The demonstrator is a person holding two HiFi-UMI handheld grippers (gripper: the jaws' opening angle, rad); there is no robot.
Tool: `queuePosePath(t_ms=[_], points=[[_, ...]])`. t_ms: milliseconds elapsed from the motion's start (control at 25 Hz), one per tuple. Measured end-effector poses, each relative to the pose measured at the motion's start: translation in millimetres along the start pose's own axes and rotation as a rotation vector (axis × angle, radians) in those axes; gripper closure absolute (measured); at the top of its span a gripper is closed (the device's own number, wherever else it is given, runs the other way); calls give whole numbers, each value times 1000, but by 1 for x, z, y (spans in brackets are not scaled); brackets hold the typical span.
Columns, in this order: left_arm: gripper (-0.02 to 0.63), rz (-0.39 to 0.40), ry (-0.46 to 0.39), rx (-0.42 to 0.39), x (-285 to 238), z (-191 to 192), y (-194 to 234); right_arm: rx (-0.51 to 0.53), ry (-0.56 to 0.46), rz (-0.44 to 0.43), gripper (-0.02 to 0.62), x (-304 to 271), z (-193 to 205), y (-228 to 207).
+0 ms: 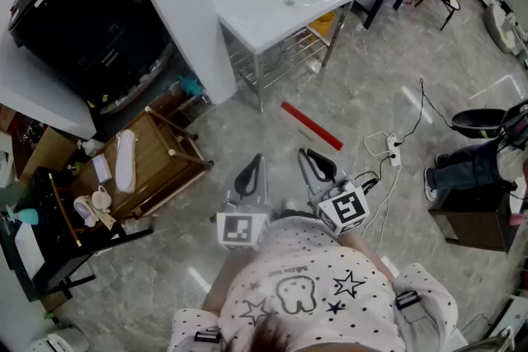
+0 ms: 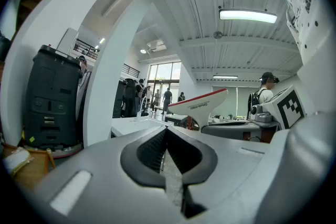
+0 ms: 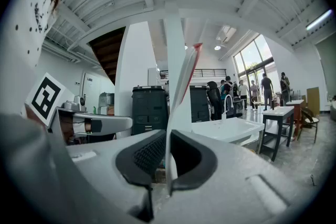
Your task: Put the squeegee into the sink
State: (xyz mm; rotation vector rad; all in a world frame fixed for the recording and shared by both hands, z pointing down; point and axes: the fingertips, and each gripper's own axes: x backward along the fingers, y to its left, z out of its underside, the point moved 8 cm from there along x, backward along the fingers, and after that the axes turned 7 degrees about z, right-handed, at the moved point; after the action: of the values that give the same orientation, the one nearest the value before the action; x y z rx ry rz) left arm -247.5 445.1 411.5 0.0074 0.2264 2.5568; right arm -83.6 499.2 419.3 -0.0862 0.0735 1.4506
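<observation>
The right gripper's (image 3: 168, 148) jaws pinch a white-handled, red-bladed squeegee (image 3: 180, 82). The left gripper's (image 2: 167, 140) jaws are closed, empty. A white sink (image 1: 237, 14) stands ahead.

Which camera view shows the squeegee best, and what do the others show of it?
The left gripper view: it shows the squeegee side-on, white body and red top edge. The right gripper view shows it edge-on, a thin strip clamped in the right hand-held gripper. The head view shows only a red strip from above.
</observation>
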Motion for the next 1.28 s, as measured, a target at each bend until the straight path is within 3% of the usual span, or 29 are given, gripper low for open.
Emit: queuePosePath(t_ms=[840,1280], points=[[617,2,12,-30,-2,-1,-22,-25,4,-5,572,21,3,-8],[617,-39,-91,-100,-25,-3,-35,2,-87,13,568,18,5,-43]])
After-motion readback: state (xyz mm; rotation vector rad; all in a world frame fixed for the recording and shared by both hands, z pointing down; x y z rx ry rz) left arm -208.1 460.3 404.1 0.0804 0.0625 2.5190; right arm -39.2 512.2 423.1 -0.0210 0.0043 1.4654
